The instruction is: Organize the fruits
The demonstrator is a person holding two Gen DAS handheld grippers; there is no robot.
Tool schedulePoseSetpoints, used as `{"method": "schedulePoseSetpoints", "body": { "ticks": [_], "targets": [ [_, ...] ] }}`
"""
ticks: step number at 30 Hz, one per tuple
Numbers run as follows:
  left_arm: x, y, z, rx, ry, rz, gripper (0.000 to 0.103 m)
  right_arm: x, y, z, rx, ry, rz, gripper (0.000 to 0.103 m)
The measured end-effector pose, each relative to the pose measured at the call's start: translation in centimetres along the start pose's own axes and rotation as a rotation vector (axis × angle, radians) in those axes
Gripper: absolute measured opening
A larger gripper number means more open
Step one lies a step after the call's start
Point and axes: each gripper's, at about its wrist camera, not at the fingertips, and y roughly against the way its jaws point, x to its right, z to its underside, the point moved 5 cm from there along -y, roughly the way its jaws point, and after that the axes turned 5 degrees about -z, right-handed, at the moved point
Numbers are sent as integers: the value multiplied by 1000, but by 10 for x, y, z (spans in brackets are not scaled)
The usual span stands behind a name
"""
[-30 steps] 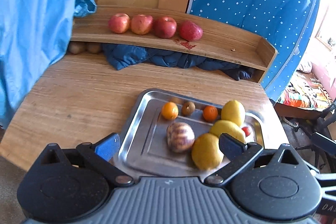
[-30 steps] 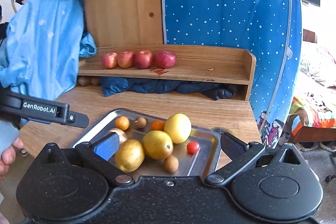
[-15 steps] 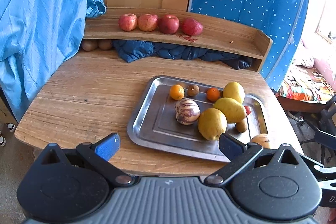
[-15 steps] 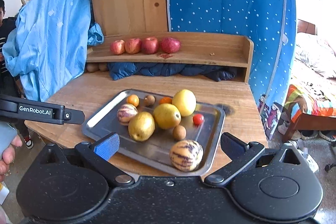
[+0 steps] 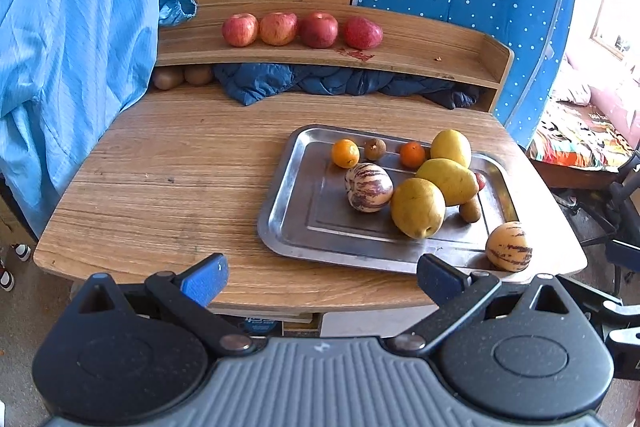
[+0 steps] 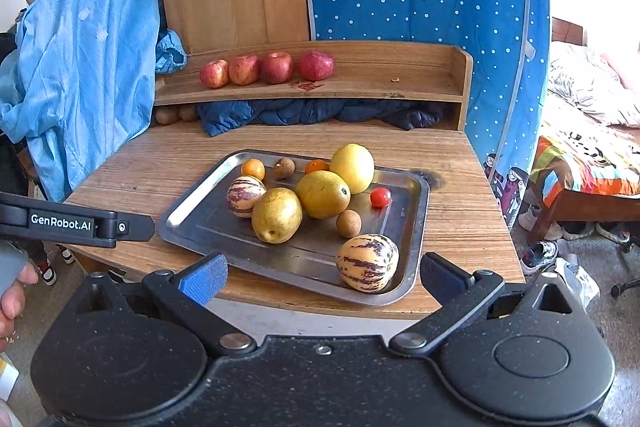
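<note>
Both tools, the left tool (image 5: 320, 277) and the right tool (image 6: 320, 277), are spread wide and empty, held back off the near edge of the tabletop (image 5: 168, 187). The steel tray (image 6: 200, 223) of mixed fruit lies ahead of you; the nearest piece, a striped pepino melon (image 6: 367, 262), sits in its near right corner, straight ahead of the right tool and far right of the left, so the right hand is probably nearer. It is cream-yellow with purple streaks, its long axis roughly crosswise to the right tool's fingers.
</note>
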Motion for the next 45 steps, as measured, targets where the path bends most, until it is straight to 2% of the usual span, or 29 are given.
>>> {"method": "schedulePoseSetpoints", "body": {
  "ticks": [45],
  "targets": [
    [-10, -8, 1, -29, 27, 1, 102, -11, -10, -5, -8, 26, -11, 102]
  ]
}}
